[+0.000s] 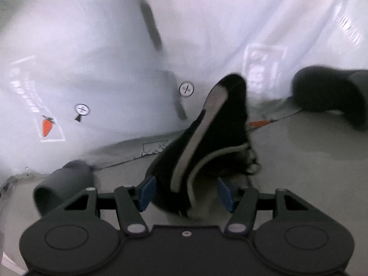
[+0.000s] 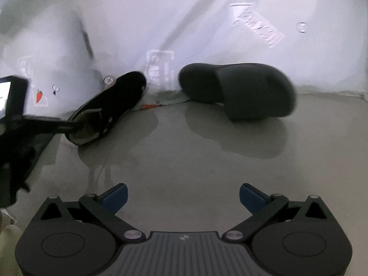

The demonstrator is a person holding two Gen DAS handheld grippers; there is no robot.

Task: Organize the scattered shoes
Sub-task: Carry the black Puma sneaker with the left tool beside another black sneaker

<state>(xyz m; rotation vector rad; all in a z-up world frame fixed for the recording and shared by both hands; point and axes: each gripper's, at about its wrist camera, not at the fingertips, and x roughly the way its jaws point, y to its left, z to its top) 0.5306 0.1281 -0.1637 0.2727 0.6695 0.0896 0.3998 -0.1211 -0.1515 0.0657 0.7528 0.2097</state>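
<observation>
A black sneaker with a pale sole edge lies tilted between the blue pads of my left gripper, which is shut on its heel end. In the right wrist view the same sneaker points toward the white wall, with the left gripper at its heel collar. A grey slipper rests against the wall with its sole showing; it appears blurred at the right. A second grey slipper lies at the lower left. My right gripper hovers open over bare floor.
A white plastic-covered wall with a carrot sticker and round markers runs behind the shoes. The grey floor stretches between my right gripper and the shoes. A thin orange strip lies at the wall's base.
</observation>
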